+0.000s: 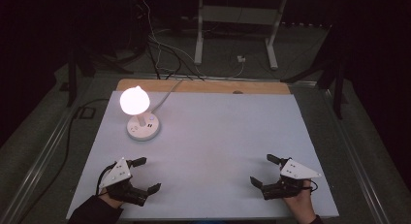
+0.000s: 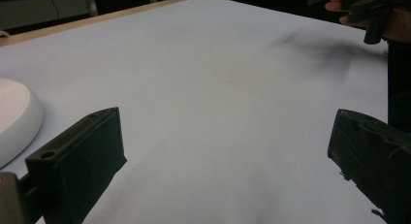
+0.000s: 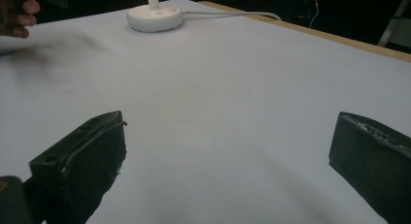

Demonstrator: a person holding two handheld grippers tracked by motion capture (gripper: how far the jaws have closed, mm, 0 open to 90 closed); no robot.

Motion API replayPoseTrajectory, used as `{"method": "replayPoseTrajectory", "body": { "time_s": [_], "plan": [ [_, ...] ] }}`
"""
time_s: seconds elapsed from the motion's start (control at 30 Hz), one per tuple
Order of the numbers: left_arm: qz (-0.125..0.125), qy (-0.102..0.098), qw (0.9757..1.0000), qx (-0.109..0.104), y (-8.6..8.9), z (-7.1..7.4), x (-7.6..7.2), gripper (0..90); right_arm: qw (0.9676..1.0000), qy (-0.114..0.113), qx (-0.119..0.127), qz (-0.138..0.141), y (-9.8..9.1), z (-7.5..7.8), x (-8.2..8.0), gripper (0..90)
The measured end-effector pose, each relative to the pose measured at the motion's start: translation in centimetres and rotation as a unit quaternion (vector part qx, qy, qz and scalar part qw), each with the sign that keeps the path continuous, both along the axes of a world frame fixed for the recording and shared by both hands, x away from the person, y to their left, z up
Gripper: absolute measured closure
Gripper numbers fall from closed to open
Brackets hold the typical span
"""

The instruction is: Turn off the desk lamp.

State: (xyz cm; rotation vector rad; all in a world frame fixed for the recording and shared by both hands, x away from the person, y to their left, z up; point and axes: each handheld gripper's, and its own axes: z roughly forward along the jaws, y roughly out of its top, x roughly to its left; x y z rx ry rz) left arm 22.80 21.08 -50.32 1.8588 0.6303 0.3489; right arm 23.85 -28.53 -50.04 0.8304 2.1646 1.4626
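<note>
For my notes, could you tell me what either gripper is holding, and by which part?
Nothing is held: the left gripper and right gripper both stand open over the white table.

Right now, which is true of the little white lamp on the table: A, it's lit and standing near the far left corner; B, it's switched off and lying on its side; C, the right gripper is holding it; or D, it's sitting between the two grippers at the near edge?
A: the lamp glows brightly, upright on its round base, far left on the table.
</note>
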Motion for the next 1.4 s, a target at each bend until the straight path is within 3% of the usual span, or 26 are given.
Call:
{"method": "replayPoseTrajectory", "body": {
  "time_s": [0.2, 0.37, 0.67, 1.1, 1.4],
  "plan": [
    [-0.007, 0.004, 1.0, 0.002, -0.1, 0.0, -0.1, 0.4, 0.9999, 0.012, -0.008, 0.003, -0.1, 0.1, 0.2, 0.0],
    [-0.01, 0.003, 0.9999, 0.004, -0.2, 0.0, -0.1, 0.4, 0.9999, 0.006, -0.007, 0.005, 0.1, 0.2, 0.0, 0.0],
    [-0.014, 0.005, 0.9996, 0.024, -0.5, 0.1, -0.2, 0.4, 0.9998, 0.014, -0.003, 0.014, 0.2, 0.3, -0.1, 0.0],
    [-0.027, 0.011, 0.9988, 0.039, -1.1, 0.5, -0.3, 0.4, 1.0, 0.0, 0.003, 0.008, 0.2, 0.6, -0.3, 0.0],
    [-0.031, -0.001, 0.9987, 0.04, -1.4, 1.4, -0.3, 0.4, 0.9999, -0.002, 0.01, 0.004, 0.1, 0.6, -0.4, 0.0]
  ]
}}
